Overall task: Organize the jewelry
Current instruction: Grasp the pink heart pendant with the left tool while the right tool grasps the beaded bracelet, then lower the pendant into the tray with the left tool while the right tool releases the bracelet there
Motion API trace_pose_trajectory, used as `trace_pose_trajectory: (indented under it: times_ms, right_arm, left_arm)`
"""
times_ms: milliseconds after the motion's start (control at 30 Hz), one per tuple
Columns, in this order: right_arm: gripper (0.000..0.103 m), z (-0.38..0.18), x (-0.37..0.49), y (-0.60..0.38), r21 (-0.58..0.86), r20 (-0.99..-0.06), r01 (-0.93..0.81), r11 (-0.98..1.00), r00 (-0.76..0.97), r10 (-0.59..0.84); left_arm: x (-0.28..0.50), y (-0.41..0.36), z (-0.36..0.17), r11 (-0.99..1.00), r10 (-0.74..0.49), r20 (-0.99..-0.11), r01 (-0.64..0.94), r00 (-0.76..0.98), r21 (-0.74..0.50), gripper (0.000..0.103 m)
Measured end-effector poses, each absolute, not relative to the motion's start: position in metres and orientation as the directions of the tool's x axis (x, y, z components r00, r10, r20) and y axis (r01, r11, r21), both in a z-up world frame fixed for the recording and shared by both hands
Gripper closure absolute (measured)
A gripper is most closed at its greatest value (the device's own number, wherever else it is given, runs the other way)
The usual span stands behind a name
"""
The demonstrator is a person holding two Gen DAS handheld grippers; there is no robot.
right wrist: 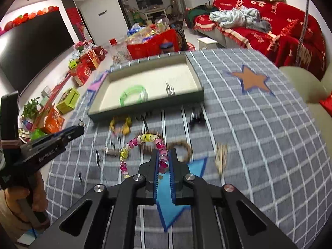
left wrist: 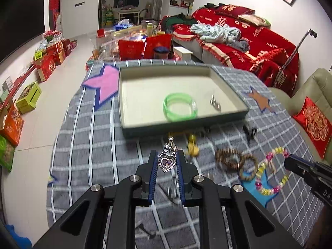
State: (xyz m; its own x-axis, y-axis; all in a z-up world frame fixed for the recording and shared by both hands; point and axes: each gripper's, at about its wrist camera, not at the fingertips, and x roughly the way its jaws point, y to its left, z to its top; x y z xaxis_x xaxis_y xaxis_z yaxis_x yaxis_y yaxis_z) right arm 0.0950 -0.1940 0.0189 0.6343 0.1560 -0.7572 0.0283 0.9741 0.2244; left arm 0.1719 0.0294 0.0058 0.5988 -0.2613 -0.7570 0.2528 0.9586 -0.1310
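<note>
Left gripper (left wrist: 167,161) is pinching the silver heart-shaped purple-stone pendant (left wrist: 167,162), hanging just short of the shallow beige tray (left wrist: 186,127) dead ahead; right gripper (right wrist: 164,161) is clamping the multicoloured glass-bead bracelet (right wrist: 143,151).

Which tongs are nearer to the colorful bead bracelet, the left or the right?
Right. The right tongs are closed around the colorful bead bracelet, holding it. The left tongs are off to its left, holding a heart pendant near the tray.

The tray (left wrist: 226,87) floor lies mostly bare, with only a green bangle (left wrist: 180,106) and small clips (left wrist: 215,102).
</note>
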Motion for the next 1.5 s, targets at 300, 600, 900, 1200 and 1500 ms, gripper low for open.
trace_pose_trajectory:
  times_ms: [300, 600, 900, 1200, 1500]
  right_arm:
    - [0.093, 0.032, 0.187, -0.208, 0.282, -0.747, 0.047, 0.958, 0.638, 0.188]
    - [0.093, 0.013, 0.279, -0.208, 0.295, -0.75, 0.061, 0.953, 0.633, 0.192]
    - [0.093, -0.025, 0.326, -0.203, 0.27, -0.779, 0.105, 0.957, 0.608, 0.153]
    - [0.093, -0.048, 0.334, -0.203, 0.213, -0.819, 0.123, 0.969, 0.564, 0.108]
    - [0.092, -0.058, 0.333, -0.203, 0.191, -0.837, 0.136, 0.972, 0.539, 0.089]
  left_arm:
    - [0.237, 0.016, 0.028, 0.964, -0.234, -0.726, 0.254, 0.647, -0.085, 0.069]
    - [0.325, 0.003, 0.006, 0.976, -0.194, -0.758, 0.204, 0.623, -0.082, 0.069]
    - [0.377, -0.009, -0.033, 0.984, -0.133, -0.808, 0.172, 0.573, -0.04, 0.069]
    - [0.386, -0.015, -0.052, 0.983, -0.108, -0.832, 0.183, 0.545, -0.008, 0.069]
    - [0.38, -0.018, -0.062, 0.984, -0.07, -0.838, 0.175, 0.541, 0.031, 0.068]
